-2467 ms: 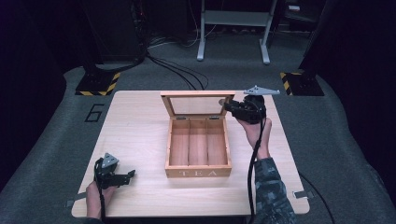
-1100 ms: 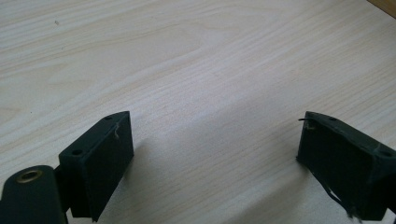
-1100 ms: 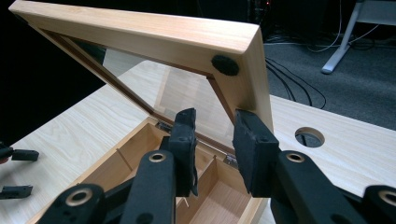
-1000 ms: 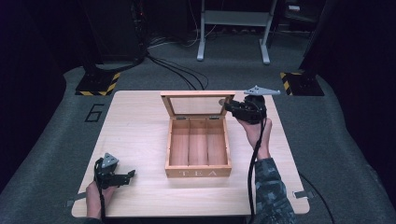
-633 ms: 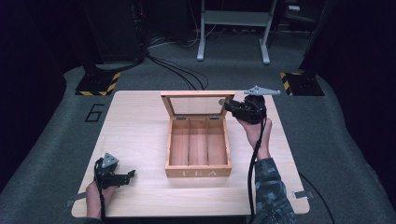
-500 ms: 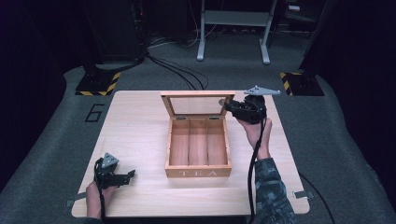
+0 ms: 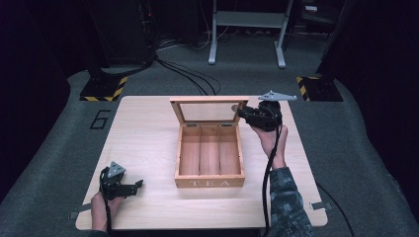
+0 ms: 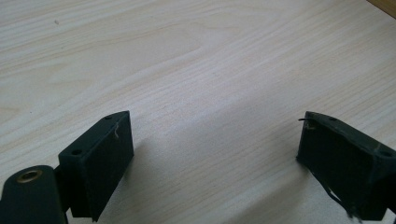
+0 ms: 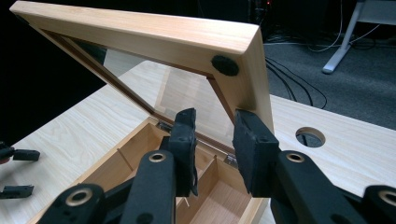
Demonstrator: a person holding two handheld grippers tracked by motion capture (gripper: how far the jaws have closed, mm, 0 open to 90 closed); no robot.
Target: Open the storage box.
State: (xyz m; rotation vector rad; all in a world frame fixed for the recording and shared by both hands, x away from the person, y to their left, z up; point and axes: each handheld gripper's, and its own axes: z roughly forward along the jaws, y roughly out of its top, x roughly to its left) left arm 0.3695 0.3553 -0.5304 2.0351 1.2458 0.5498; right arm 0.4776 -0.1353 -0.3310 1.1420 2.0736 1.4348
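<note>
A wooden tea box (image 7: 210, 158) marked TEA stands mid-table with three bare compartments. Its glass lid (image 7: 207, 111) is raised upright. My right gripper (image 7: 243, 113) is at the lid's right end. In the right gripper view, the lid's corner (image 9: 238, 51) with a black bumper rises just beyond the jaws. That gripper (image 9: 214, 126) has a narrow gap with nothing in it, and whether its tips touch the lid is unclear. My left gripper (image 7: 138, 184) rests low at the table's front left. Its jaws (image 8: 212, 135) are spread wide over bare wood.
The light wooden table (image 7: 143, 133) has a round cable hole (image 9: 310, 136) behind the box. Beyond the table, cables (image 7: 188, 74) cross the grey floor near a metal stand (image 7: 247, 29). Yellow-black markers (image 7: 104, 91) sit at the floor's corners.
</note>
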